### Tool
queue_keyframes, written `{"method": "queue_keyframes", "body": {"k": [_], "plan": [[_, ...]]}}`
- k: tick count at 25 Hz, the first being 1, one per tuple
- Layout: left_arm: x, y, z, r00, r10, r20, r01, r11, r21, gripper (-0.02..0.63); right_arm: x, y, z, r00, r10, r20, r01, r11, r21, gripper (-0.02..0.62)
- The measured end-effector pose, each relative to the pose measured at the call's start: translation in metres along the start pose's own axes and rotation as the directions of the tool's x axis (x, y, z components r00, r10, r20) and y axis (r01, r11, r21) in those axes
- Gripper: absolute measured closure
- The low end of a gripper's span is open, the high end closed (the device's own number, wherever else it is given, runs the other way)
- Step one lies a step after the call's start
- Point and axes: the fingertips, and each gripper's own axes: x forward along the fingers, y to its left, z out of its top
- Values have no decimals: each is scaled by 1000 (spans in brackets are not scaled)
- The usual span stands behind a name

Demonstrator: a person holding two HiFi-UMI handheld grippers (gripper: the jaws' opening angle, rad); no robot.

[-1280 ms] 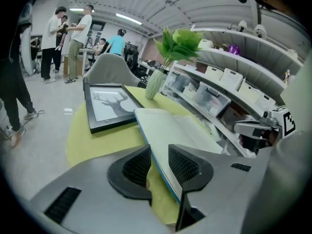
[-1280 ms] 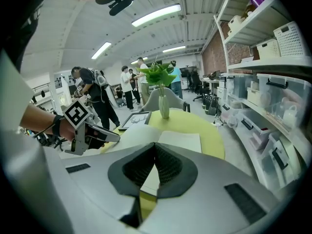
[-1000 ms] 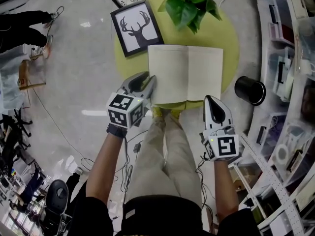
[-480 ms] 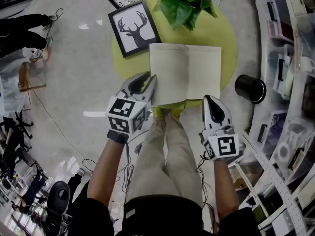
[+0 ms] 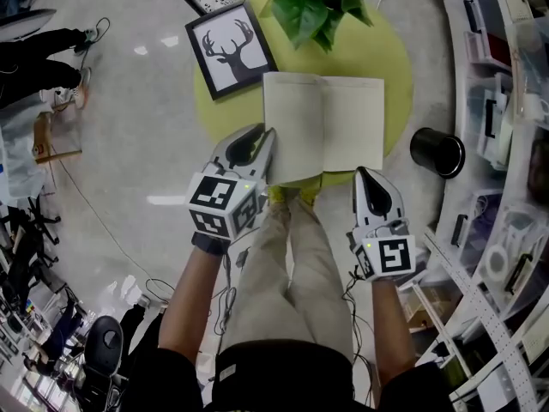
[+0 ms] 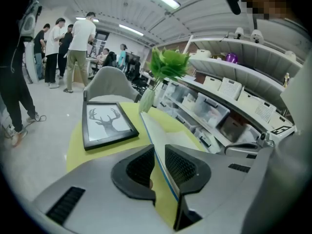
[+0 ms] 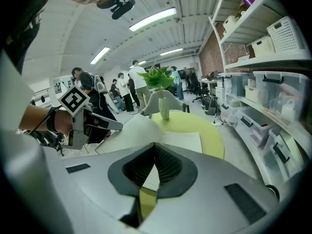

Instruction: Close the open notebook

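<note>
The left gripper [image 6: 160, 149] has just been closing its jaws and now pinches the left edge of the notebook [image 6: 162, 131], raising that half. The right gripper [image 7: 155, 146], jaws pressed together and empty, sits at the notebook's lower right corner. The notebook lies open at upper centre in the head view on a round table [image 5: 395, 75], with a deer picture [image 5: 230, 48] at upper left.

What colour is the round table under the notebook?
Yellow-green round table, clearest in the head view.

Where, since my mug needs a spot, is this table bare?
Bare: the table right of the notebook, up to the plant; a smaller patch on the frame's near side, left of the notebook. Crowded: the far left, frame beside plant.
</note>
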Motion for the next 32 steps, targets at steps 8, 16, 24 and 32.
{"method": "queue_keyframes", "body": {"k": [8, 16, 24, 32], "plan": [[0, -15, 12, 1000, -22, 19, 22, 999, 29, 529, -6, -6, -2, 1000, -24, -1, 24, 1000, 13, 595], [3, -31, 20, 998, -57, 27, 55, 997, 56, 531, -11, -10, -7, 999, -46, 2, 46, 999, 28, 594], [9, -42, 25, 997, -77, 32, 75, 995, 69, 532, -16, -18, -9, 998, -67, 5, 67, 997, 38, 595], [15, -53, 28, 993, -103, 49, 100, 994, 52, 535, -20, -21, -13, 997, -73, 3, 73, 996, 42, 595]]}}
